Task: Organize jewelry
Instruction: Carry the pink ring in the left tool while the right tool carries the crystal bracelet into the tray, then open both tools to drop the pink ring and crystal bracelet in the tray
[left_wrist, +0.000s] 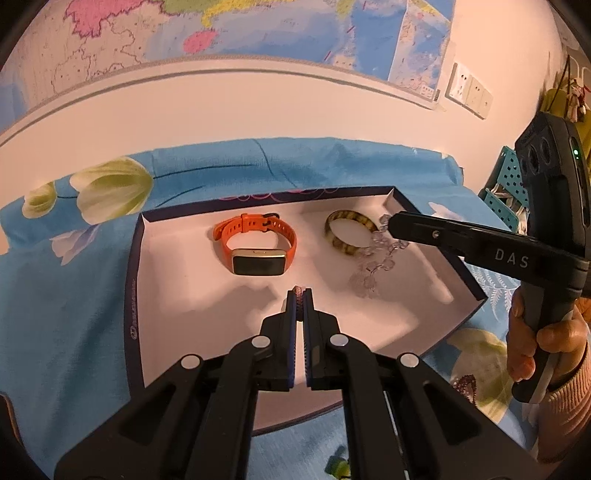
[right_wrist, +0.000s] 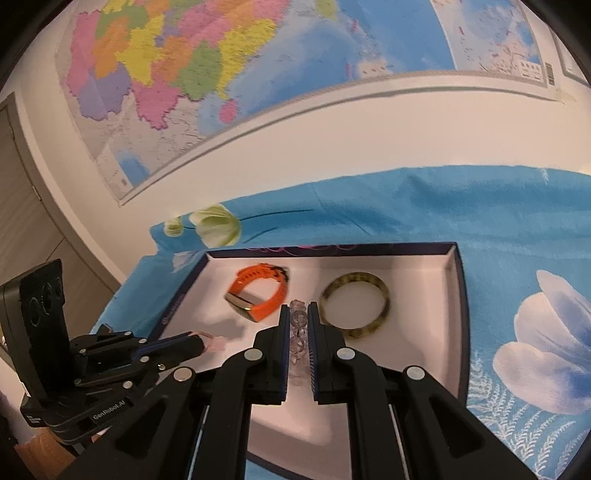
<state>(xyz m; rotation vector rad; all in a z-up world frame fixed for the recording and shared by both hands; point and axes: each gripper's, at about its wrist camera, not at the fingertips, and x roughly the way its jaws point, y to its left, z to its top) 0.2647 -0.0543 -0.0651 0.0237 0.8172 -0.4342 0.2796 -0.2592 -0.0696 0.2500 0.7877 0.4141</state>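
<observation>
A shallow box with a dark blue rim (left_wrist: 133, 280) (right_wrist: 460, 314) and a white floor lies on the blue flowered cloth. In it are an orange smartwatch (left_wrist: 255, 243) (right_wrist: 258, 291) and a yellow-brown bangle (left_wrist: 349, 230) (right_wrist: 354, 306). My left gripper (left_wrist: 300, 294) (right_wrist: 202, 345) hovers over the box's near-left part, shut on a small pink beaded piece (left_wrist: 298, 290) (right_wrist: 216, 341). My right gripper (left_wrist: 390, 223) (right_wrist: 298, 307) is shut on a clear bead bracelet (left_wrist: 373, 266) (right_wrist: 298, 332), which hangs beside the bangle.
A person's hand (left_wrist: 532, 332) holds the right gripper's handle. A dark bead string (left_wrist: 463, 384) lies on the cloth (right_wrist: 406, 206) near that hand. A map covers the wall (right_wrist: 258, 74) behind. A teal perforated rack (left_wrist: 511, 184) stands at the far right.
</observation>
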